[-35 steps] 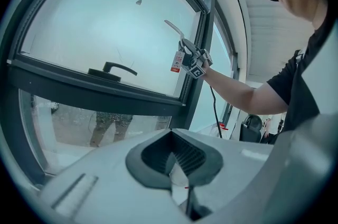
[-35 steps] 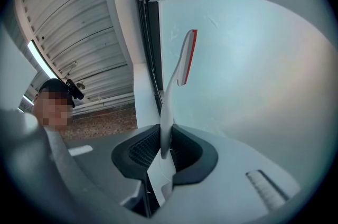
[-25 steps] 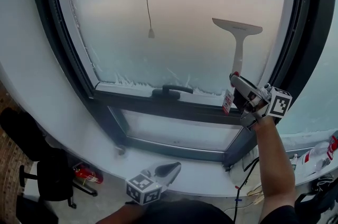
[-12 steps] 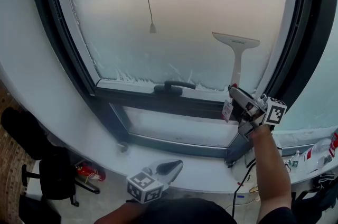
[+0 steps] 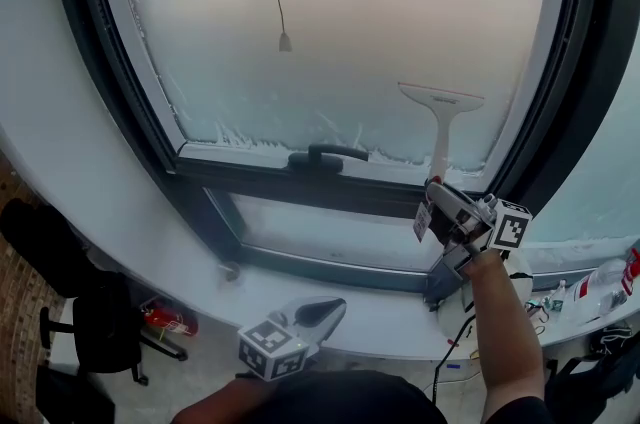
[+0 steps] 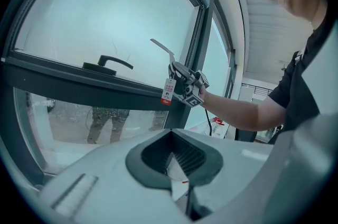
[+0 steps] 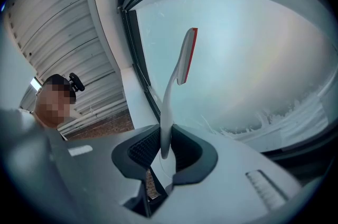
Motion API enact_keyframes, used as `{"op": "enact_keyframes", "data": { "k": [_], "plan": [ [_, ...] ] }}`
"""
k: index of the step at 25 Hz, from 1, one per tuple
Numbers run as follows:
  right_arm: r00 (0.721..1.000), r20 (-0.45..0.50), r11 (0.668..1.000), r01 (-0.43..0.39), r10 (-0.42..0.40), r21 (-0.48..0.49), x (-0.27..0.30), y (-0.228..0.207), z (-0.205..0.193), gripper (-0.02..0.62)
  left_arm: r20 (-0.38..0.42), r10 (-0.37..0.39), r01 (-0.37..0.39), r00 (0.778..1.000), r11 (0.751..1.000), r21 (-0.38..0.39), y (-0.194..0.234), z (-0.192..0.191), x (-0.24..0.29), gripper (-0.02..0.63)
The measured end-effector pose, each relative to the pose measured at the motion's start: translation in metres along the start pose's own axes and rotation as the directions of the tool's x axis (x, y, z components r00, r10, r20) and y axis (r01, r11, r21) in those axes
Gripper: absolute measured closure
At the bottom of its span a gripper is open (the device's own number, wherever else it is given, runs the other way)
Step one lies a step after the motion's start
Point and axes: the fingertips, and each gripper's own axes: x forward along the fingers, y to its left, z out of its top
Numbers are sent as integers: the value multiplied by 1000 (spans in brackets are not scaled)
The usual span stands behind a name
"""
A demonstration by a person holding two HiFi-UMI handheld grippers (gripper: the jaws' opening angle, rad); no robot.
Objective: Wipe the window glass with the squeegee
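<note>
While its blade is pressed to the window glass (image 5: 380,12), up and to the right of the window handle (image 5: 323,155), the squeegee (image 5: 439,127) is clamped by its white shaft between the jaws of the right gripper (image 5: 437,192). That gripper is held lower right of the window handle, and a red-and-white tag (image 5: 422,222) is hung beside it. Well below the window handle, over the white sill (image 5: 200,282), the left gripper (image 5: 320,314) is held with its jaws drawn together on nothing.
</note>
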Motion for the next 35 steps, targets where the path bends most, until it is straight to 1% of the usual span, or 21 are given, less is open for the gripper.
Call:
{"op": "enact_keyframes", "data": {
  "k": [8,17,21,26,35],
  "plan": [
    [1000,-5,998,15,-14,59,-15,-16,-30,511,-1,8,-8,1000,1000,2,1,1,0,606],
    [999,-14,993,43,-41,111,-27,-31,-56,512,-10,3,-3,1000,1000,2,-2,1,3,606],
    [998,-22,990,62,-59,131,-34,-37,-68,512,-13,-7,7,1000,1000,2,-2,-4,4,606],
    [997,-24,984,74,-71,162,-40,-46,-82,512,-25,-8,8,1000,1000,-7,-6,-1,6,606],
    [996,-32,972,89,-84,216,-47,-57,-107,512,-26,-2,2,1000,1000,-8,-1,-8,9,606]
  ]
}}
